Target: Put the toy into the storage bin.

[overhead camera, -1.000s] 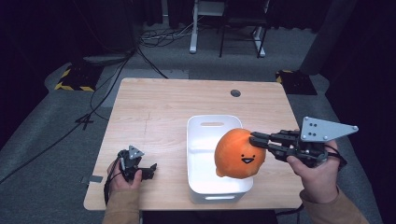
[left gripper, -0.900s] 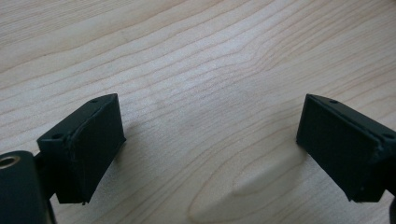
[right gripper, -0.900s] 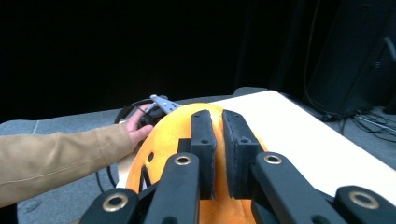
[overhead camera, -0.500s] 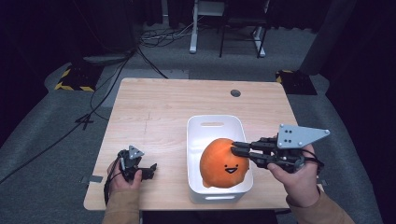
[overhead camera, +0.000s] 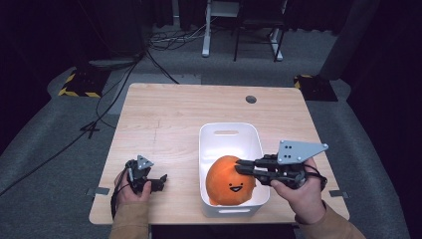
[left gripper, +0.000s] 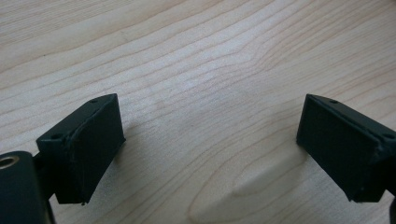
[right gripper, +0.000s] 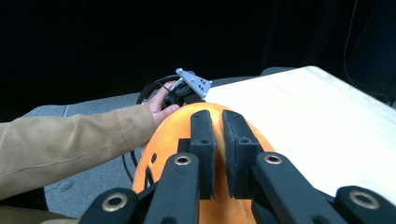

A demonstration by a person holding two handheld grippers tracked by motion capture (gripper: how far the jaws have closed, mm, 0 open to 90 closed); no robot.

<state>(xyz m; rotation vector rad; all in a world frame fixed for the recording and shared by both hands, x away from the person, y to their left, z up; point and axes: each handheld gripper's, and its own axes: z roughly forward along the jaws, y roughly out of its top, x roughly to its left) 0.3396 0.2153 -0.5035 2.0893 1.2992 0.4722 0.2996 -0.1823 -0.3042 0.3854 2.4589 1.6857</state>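
Orange plush toy [overhead camera: 230, 180] with smiling face pinched at upper right side between nearly closed jaws of right gripper [overhead camera: 240, 166]; toy held low inside near end of white bin [overhead camera: 227, 131] on wooden table [overhead camera: 164, 119]. Left gripper [overhead camera: 160, 180] rested on table, jaws wide open, nothing between. No readable writing seen

Plush ball [overhead camera: 230, 180]: orange, black smiling face. Bin [overhead camera: 227, 137] around it: white. Table [overhead camera: 169, 117] under bin: pale wood grain. Right gripper [overhead camera: 242, 167]: black, grey plate.
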